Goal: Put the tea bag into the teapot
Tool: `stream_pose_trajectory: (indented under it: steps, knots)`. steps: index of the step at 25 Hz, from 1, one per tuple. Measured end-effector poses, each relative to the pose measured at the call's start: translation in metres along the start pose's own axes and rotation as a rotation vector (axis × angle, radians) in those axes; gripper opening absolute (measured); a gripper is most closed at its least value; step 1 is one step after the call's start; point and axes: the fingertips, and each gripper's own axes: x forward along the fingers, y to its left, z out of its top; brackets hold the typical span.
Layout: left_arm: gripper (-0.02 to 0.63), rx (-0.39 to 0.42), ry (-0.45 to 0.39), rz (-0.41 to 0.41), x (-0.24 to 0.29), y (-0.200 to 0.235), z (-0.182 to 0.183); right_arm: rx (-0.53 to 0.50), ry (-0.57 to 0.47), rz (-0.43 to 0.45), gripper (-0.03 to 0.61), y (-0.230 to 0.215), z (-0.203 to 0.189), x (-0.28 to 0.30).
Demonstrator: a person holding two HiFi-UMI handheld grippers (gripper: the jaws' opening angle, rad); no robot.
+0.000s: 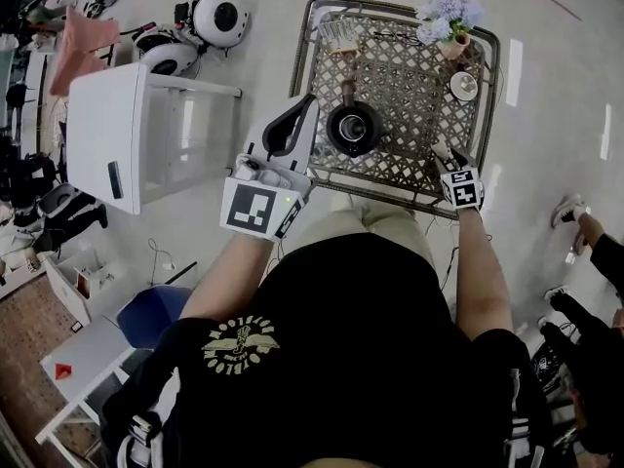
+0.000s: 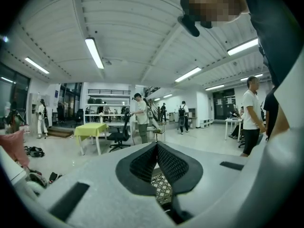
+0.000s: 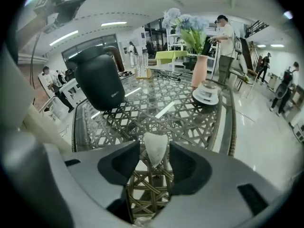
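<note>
On glass-topped wicker table [image 3: 190, 115] in busy open hall, we see right gripper [image 3: 154, 145] jaws wide around tea bag [image 3: 156, 152], not pinching, left gripper [image 2: 156, 148] pinched shut.

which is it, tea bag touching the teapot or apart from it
Apart. The right gripper view shows the tea bag on the table between the open jaws, with bare lattice between it and the teapot.

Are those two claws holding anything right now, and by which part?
Nothing is held. The right gripper stands open around the tea bag on the table, not pressing it; the left gripper is shut and empty.
</note>
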Motion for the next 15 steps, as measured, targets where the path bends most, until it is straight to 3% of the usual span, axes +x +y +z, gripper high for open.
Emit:
stream_pose_trajectory:
  steps: [6,7,8,15]
  knots:
    - [-0.005,0.008,0.019,0.054,-0.012,0.015,0.001,-0.002,0.057,0.008,0.17,-0.006,-0.01,0.024]
    - [-0.005,0.012,0.018,0.059,-0.013,0.017,0.002,-0.011,0.066,-0.011,0.134,-0.008,-0.01,0.024]
    - [-0.005,0.015,0.017,0.063,-0.014,0.019,0.003,-0.017,0.069,-0.026,0.055,-0.01,-0.008,0.023]
    - [-0.005,0.004,-0.008,0.064,-0.012,0.021,0.009,0.021,-0.018,-0.009,0.044,-0.004,0.02,-0.005]
